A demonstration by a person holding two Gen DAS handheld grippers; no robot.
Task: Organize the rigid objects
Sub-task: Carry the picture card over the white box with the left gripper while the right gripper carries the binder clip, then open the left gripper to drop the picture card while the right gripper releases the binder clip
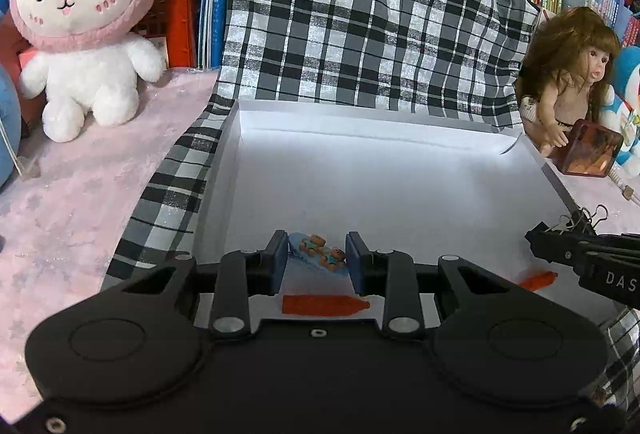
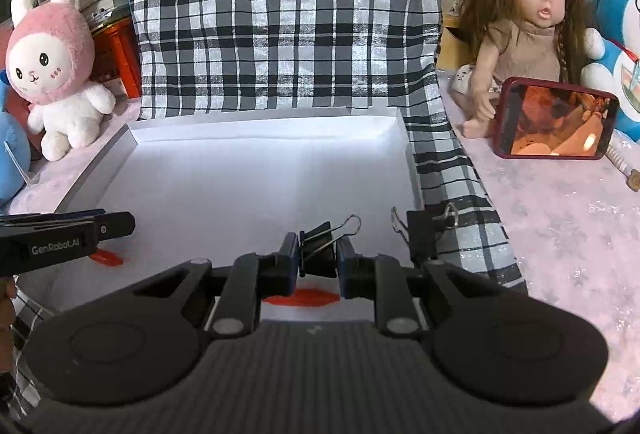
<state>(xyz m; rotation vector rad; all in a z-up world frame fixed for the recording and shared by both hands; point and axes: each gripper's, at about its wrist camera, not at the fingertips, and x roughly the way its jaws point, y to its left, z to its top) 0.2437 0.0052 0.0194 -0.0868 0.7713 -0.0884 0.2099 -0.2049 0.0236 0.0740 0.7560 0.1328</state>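
Left wrist: your left gripper [image 1: 317, 259] fingers pinch the bear clip [image 1: 318, 253] over the box [image 1: 384, 170].
Right wrist: your right gripper [image 2: 318, 261] fingers pinch a binder clip [image 2: 320, 250].

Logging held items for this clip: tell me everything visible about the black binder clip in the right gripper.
The binder clip is black, apparently painted metal, with silver wire handles angled up to the right. It sits clamped between the right gripper pads, above the near end of the white box. A second black clip grips the box's right wall.
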